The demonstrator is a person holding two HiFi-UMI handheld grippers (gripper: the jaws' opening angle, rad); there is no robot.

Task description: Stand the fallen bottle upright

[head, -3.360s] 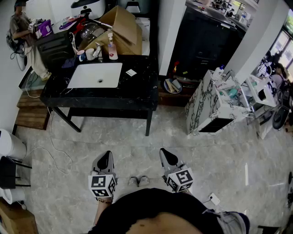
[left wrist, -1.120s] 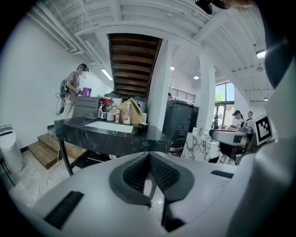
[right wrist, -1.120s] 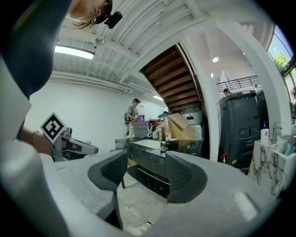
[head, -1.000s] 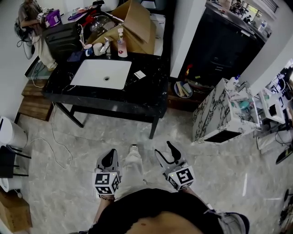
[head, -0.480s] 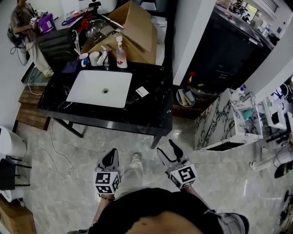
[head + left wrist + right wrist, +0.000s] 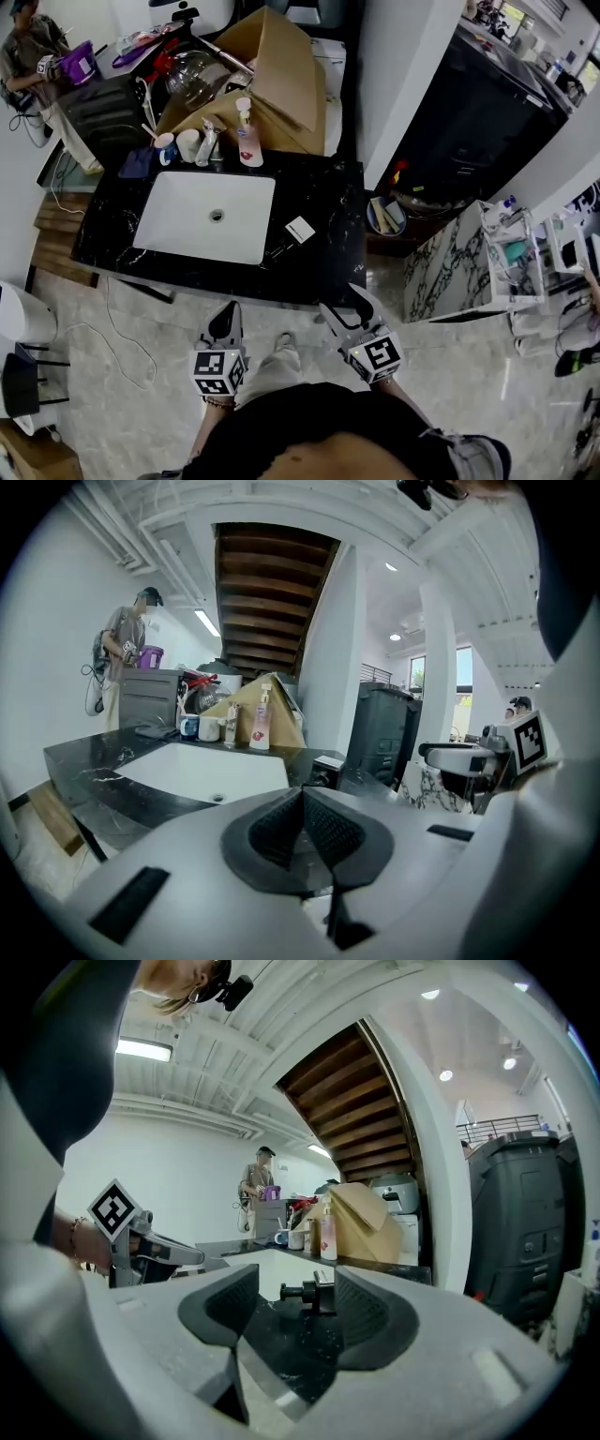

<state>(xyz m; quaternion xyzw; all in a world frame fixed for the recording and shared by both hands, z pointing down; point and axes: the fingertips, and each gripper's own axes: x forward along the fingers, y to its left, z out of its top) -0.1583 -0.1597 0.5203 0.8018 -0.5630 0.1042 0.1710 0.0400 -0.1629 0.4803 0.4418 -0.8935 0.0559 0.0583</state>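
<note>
A: Walked right up to the black counter (image 6: 328, 202) over the last few seconds. Had only floor under both grippers before; now has the near edge just ahead of the right gripper (image 6: 345, 306).

B: Spread the right jaws on the way, too. Holding nothing yet. Frames the fallen bottle (image 6: 314, 1295) straight ahead between the two pads: small, dark, on its side, cap toward the left-hand pad, apart from both.

A: And the left gripper (image 6: 226, 321)?

B: Clenched, pads pressed together on nothing, hanging short of the counter edge.

A: So, approach nearly done; grasp and uprighting all still to do, by the look of it.

B: Agreed. Probably calls for a reach forward and a close across the body.

A: Anything in the way?

B: Little. Just beyond the bottle, a white card (image 6: 300, 230), touching or nearly; hard to tell. Off to the left of the fingertips, a white sink (image 6: 164, 234). Far beyond, at the back edge, an upright pump bottle (image 6: 249, 133), two cups (image 6: 188, 143), a faucet (image 6: 207, 141) and a cardboard box (image 6: 281, 80). All well apart from the reach.

A: Worth watching for a slide or roll once nudged.
</note>
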